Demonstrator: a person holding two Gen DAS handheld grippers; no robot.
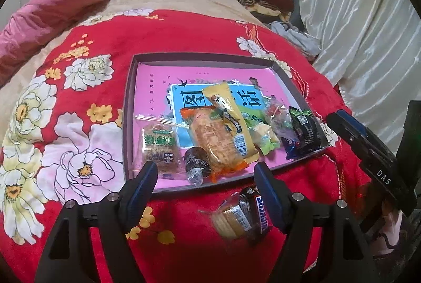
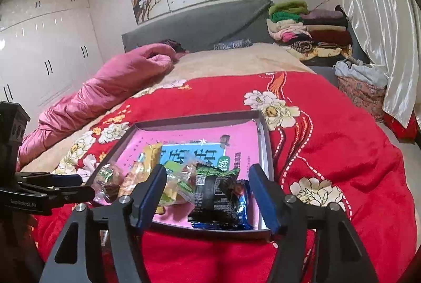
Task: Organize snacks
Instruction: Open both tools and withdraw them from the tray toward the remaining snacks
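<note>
Both wrist cams close above bed, angled down, facing headboard; share snack tray (image 1: 284,77).

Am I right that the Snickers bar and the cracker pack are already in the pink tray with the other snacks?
No. The Snickers bar and cracker pack lie on the red blanket, outside the pink tray's near edge, as the left wrist view shows. The other snacks are in the tray.
</note>
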